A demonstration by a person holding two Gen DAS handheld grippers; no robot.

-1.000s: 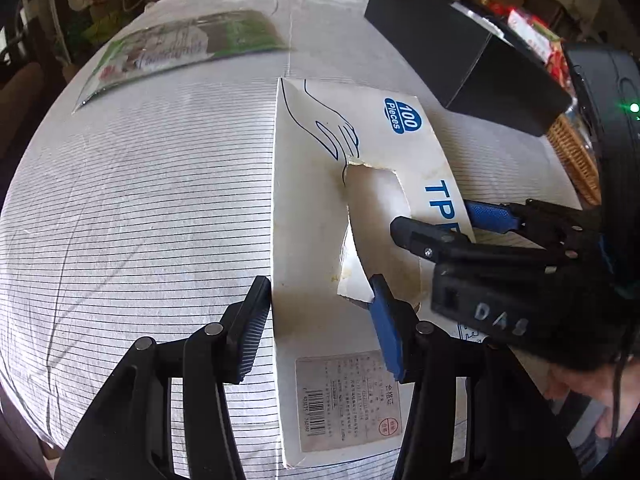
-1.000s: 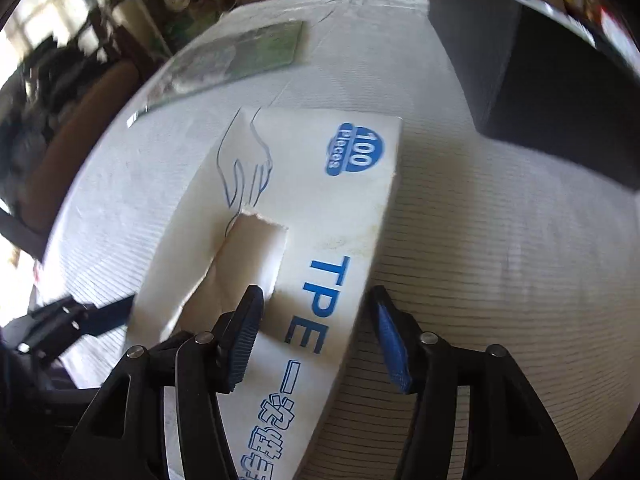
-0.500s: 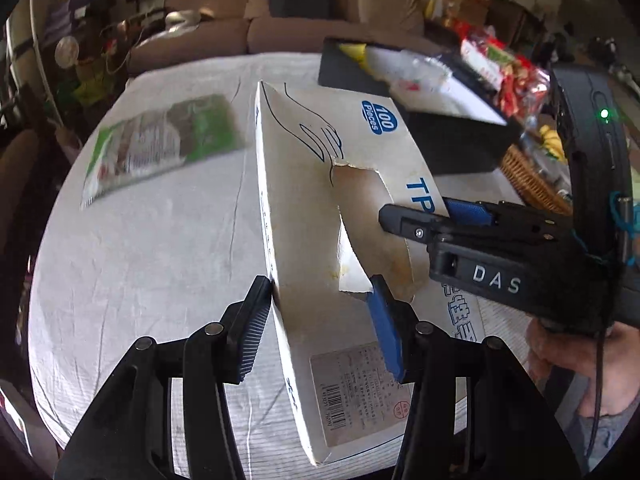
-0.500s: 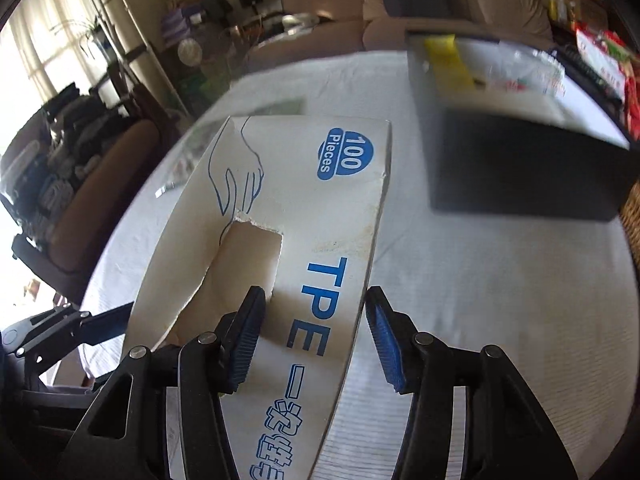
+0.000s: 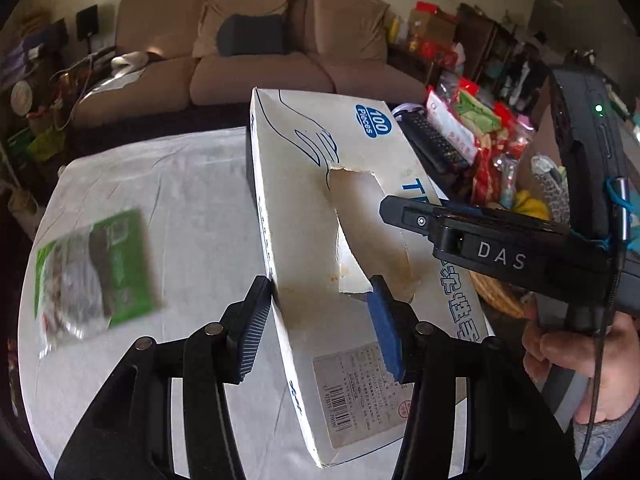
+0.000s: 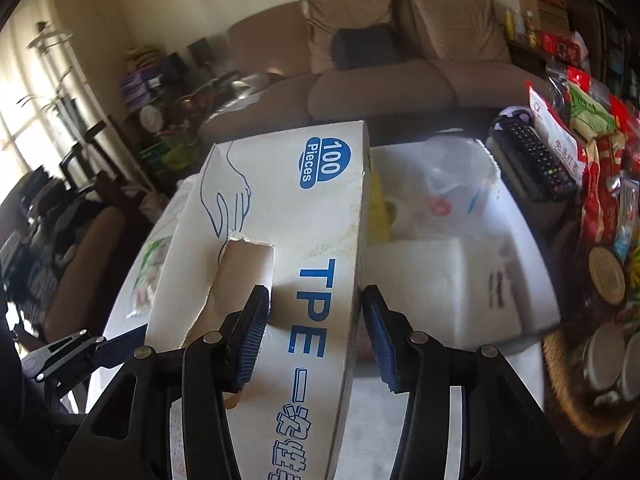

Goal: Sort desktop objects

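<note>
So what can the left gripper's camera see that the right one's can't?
Only the left view shows the white printed label with barcode on the box's near end and the person's hand. Only the right view shows inside the open storage bin. Both show the white cardboard glove box held off the table by the left gripper and right gripper.

We hold our left gripper level and pointing forward, its two fingers clamped on the glove box: the left pad presses the box's side edge, the right pad sits at the torn opening. Our right gripper grips the same box beside it, one finger on the printed top by the opening, the other against the far side wall. Our right hand wraps the handle below that gripper.
</note>
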